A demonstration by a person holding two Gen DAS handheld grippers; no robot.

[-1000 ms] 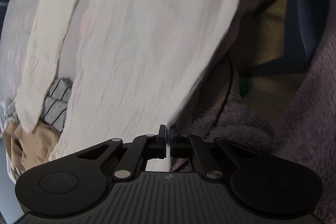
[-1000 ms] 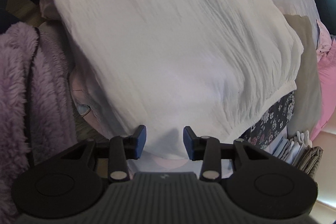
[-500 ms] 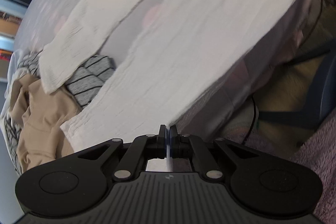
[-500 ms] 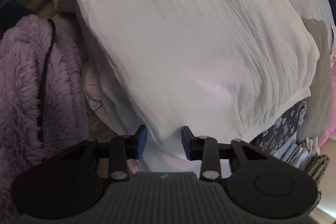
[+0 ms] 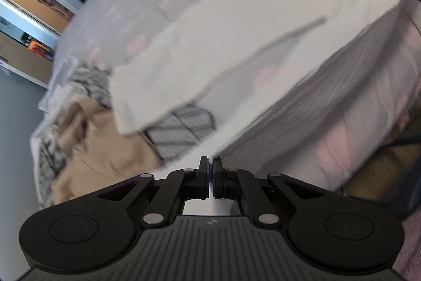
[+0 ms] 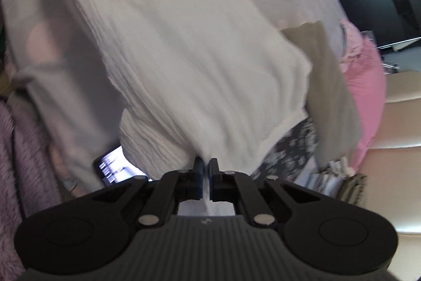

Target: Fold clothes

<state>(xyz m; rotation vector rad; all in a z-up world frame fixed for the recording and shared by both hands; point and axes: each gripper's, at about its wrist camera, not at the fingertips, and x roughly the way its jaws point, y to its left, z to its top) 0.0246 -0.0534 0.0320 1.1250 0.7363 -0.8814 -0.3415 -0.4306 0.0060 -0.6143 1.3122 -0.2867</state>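
- White garment (image 5: 236, 44): crinkled cloth spread over the bed, one corner pinched in each tool and drawn toward the cameras.
- Left gripper (image 5: 210, 170): jaws pressed together on the garment's edge.
- Right gripper (image 6: 206, 170): jaws closed on a bunched fold of the same cloth (image 6: 184, 57).
- Bed cover (image 5: 126, 7): pale grey with faint pink patches (blurred), lying under the garment.
- Heap at the left: tan cloth (image 5: 105, 146) and a grey striped piece (image 5: 181, 131), part-hidden under a sleeve.
- At the right: olive cloth (image 6: 329, 86), pink cloth (image 6: 365, 86), dark flowered cloth (image 6: 292, 149), all cut off by the garment.
- Lit phone screen (image 6: 115, 167), half covered.
- Purple fleece (image 6: 10, 149) at the edge.
- Wooden floor (image 5: 373, 167) beyond the bed's side.
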